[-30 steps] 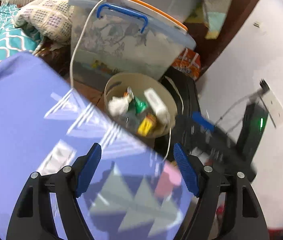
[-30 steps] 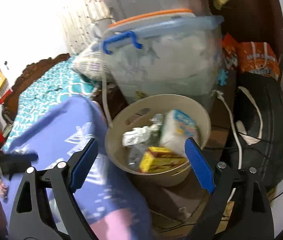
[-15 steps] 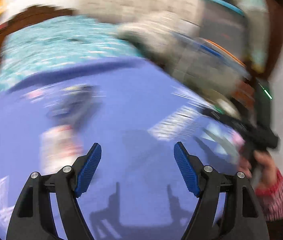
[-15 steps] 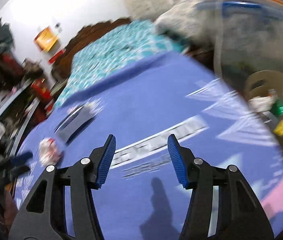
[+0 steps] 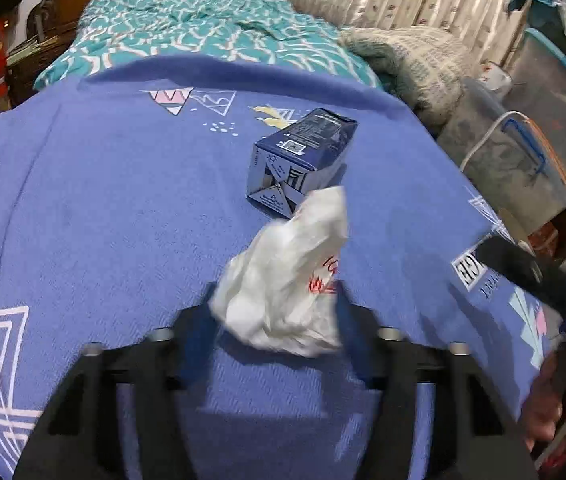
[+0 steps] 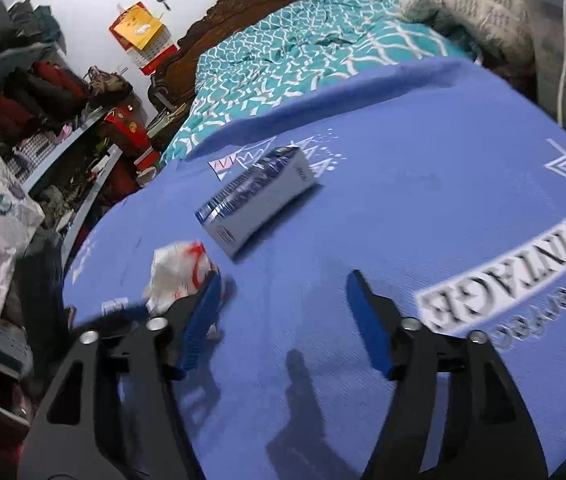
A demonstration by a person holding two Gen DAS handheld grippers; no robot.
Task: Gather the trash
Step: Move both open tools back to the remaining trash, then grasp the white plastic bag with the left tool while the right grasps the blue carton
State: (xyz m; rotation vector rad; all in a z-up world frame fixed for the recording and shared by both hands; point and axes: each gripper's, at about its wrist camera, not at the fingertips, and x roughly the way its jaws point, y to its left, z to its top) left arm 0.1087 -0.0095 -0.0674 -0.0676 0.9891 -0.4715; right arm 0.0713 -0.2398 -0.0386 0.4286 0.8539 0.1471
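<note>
- We are closing the left gripper (image 5: 279,320) on the crumpled white wrapper (image 5: 287,280), low centre on the blue sheet (image 5: 103,200); its jaws have just been narrowing around it, so we are squeezing gently.
- We are keeping the right gripper (image 6: 279,320) apart and empty, its jaws having just been widening, aiming for the dark blue carton (image 6: 255,196) upper centre.

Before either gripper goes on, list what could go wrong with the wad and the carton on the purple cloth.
1. The left gripper has been closing its jaws around the crumpled white wad; soft and loose, it may slip out or be caught only by an edge.
2. The blue carton lies right behind the wad and could get nudged.
3. The right gripper, jaws empty and just opening, sits close by; the two could collide.
</note>
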